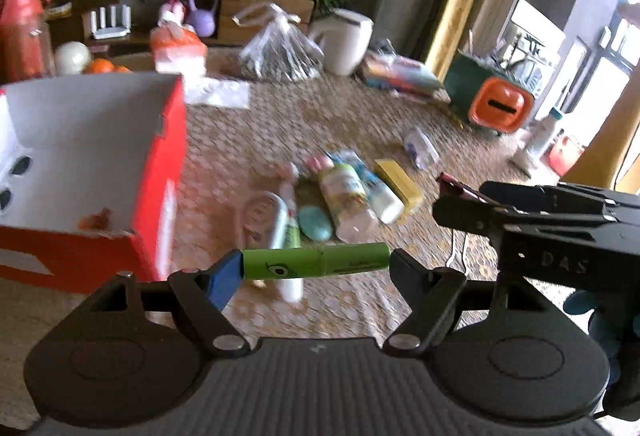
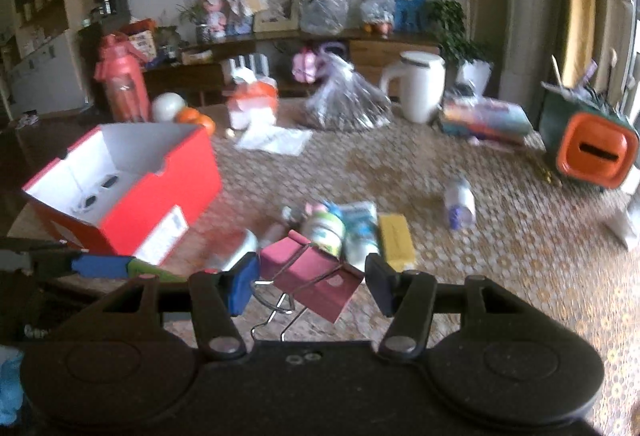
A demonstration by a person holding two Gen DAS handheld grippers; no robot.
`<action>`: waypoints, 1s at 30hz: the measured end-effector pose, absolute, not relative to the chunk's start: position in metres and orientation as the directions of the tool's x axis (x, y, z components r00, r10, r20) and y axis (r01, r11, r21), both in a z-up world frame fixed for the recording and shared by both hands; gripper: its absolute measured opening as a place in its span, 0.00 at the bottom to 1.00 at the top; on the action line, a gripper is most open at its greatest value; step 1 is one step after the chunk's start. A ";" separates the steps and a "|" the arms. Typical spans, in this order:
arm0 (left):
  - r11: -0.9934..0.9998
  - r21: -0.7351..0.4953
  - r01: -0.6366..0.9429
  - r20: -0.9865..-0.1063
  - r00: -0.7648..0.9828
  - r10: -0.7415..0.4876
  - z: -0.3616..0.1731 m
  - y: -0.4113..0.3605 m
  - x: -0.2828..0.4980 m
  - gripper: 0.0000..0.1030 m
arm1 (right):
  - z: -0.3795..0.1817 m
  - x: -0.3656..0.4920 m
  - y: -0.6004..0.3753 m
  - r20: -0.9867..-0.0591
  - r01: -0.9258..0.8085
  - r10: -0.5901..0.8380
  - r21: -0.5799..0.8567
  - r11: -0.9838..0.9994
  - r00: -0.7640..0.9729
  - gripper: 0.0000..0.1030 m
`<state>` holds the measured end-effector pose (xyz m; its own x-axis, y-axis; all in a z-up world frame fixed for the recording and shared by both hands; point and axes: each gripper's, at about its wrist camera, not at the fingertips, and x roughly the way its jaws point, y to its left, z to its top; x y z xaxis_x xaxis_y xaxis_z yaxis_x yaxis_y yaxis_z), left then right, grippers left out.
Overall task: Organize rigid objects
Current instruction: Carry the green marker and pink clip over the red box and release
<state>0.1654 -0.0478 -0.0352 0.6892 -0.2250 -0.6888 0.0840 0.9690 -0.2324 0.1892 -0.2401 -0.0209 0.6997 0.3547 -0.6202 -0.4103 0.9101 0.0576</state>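
L tongs [image 1: 316, 266] clamped endwise on green tube [image 1: 316, 263]; R tongs [image 2: 312, 282] clamped on pink binder clip [image 2: 310, 276]. Carry both over red box [image 2: 132, 176] (open top), release low w/o tilting.

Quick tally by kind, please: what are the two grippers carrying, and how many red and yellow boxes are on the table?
green tube, in the left gripper: 1
pink binder clip, in the right gripper: 1
red box, open: 1
yellow box, in the pile: 1
Total: 4
The rest of the pile is too blurred to count.
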 end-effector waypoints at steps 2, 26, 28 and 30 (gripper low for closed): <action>0.970 -0.229 0.076 -0.678 0.702 -0.216 -0.026 -0.034 0.164 0.77 | -0.013 0.188 -0.230 -0.616 -0.430 0.368 0.053 0.901 0.696 0.56; 0.983 -0.144 -0.115 -0.653 0.757 -0.007 0.020 0.136 0.174 0.77 | 0.028 0.197 -0.068 -0.602 -0.642 0.510 -0.005 0.767 0.614 0.56; 0.981 -0.140 -0.137 -0.666 0.746 0.010 0.016 0.151 0.181 0.77 | 0.023 0.200 -0.054 -0.612 -0.656 0.515 -0.009 0.755 0.601 0.56; 0.979 -0.132 -0.154 -0.679 0.734 0.023 0.010 0.163 0.188 0.77 | 0.017 0.202 -0.039 -0.621 -0.669 0.517 -0.015 0.743 0.589 0.56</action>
